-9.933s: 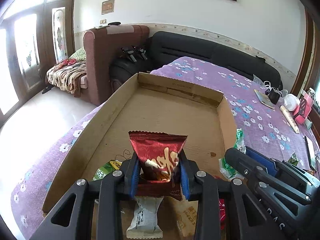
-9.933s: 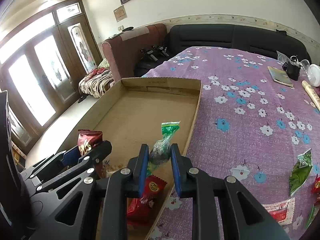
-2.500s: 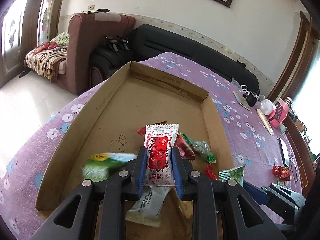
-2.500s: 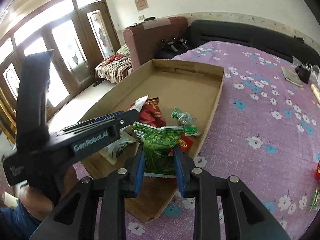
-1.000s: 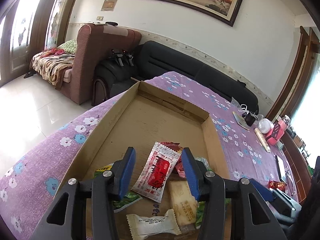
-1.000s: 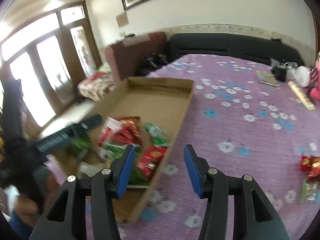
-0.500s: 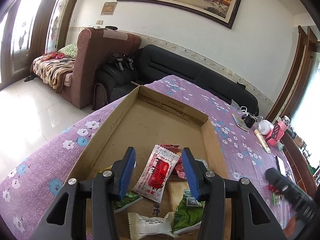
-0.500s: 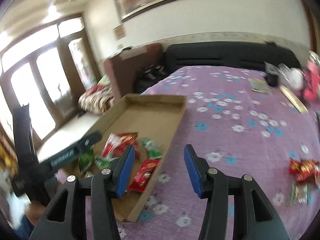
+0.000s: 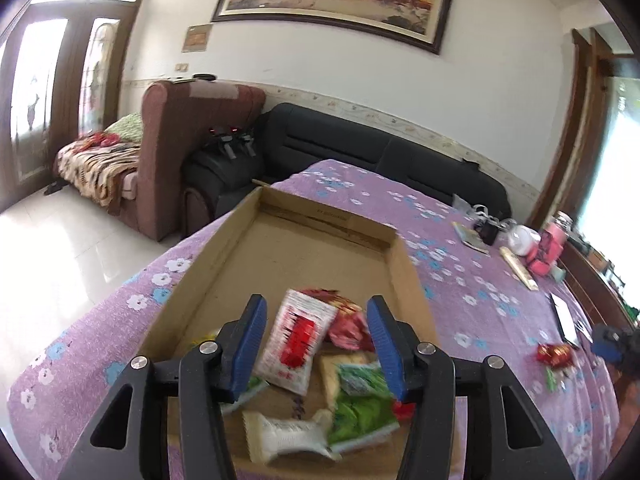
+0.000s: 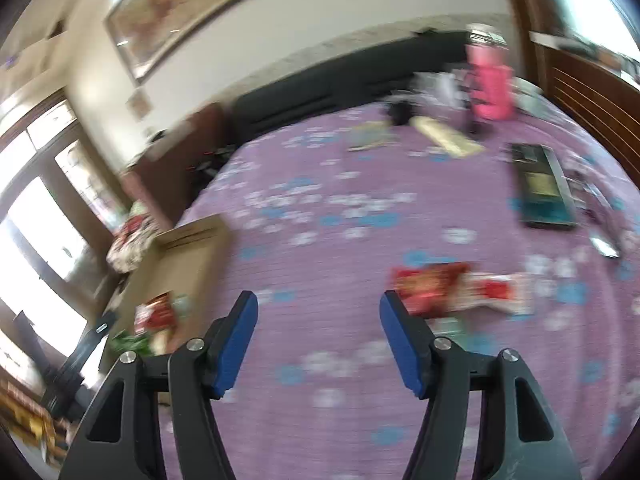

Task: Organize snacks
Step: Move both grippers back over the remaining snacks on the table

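My left gripper (image 9: 316, 344) is open and empty above the near end of a shallow cardboard box (image 9: 224, 252). Several snack packets lie in the box, among them a white-and-red packet (image 9: 298, 340), a green packet (image 9: 360, 412) and a white packet (image 9: 284, 436). My right gripper (image 10: 318, 344) is open and empty over the purple flowered cloth (image 10: 320, 208). Loose red packets (image 10: 436, 284) and a white-and-red packet (image 10: 492, 292) lie on the cloth just right of its right finger. The box (image 10: 180, 256) is far left in this blurred view.
A black tray (image 10: 540, 188), a pink container (image 10: 492, 84), a long beige packet (image 10: 444, 136) and a booklet (image 10: 368, 136) sit at the far side. A black sofa (image 9: 380, 156) and a brown armchair (image 9: 180, 140) stand beyond. Red snacks (image 9: 554, 354) lie right of the box.
My right gripper has swung right, away from the box toward the loose red packets on the cloth. My left gripper stays open over the box, drawn back slightly.
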`<state>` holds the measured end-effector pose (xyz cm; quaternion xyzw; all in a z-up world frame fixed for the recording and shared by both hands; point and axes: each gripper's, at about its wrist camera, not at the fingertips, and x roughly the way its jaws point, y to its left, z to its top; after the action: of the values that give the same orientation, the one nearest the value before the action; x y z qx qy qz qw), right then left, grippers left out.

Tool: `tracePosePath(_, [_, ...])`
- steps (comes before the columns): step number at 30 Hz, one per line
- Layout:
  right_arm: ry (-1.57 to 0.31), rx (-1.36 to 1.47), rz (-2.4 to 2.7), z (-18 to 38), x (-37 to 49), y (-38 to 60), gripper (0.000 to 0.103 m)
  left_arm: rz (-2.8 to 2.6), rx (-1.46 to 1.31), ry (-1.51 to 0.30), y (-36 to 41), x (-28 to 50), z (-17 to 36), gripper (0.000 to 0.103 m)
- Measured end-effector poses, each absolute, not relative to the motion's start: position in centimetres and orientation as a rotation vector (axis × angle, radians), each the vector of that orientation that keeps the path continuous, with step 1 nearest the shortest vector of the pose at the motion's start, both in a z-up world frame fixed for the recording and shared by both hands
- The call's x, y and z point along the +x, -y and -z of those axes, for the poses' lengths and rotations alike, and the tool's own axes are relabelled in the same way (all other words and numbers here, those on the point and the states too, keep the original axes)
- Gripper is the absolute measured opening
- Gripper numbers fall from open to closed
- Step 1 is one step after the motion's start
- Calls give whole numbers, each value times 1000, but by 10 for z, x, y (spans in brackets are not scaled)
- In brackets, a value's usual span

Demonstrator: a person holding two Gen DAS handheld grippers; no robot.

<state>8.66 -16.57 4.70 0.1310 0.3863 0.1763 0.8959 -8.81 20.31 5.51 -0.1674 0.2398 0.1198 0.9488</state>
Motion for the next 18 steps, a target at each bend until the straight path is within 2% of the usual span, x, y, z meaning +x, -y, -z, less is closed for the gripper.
tracePosePath(6, [-904, 326, -266, -23, 138, 217, 63, -109, -303, -504, -168, -96, -72, 56])
tracePosePath(8, [-933, 347, -235, -11, 150, 220, 63, -65, -280, -518, -155, -97, -78, 59])
tracePosePath(11, [-987, 335, -287, 3, 154, 204, 63, -12, -251, -534, -138, -99, -82, 65])
tracePosePath(15, [-1006, 269, -561, -2, 133, 152, 62, 31, -235, -565, -122, -96, -82, 66])
tracePosePath(18, [-912, 237, -676, -23, 114, 135, 60, 64, -223, -605, -109, -89, -81, 67])
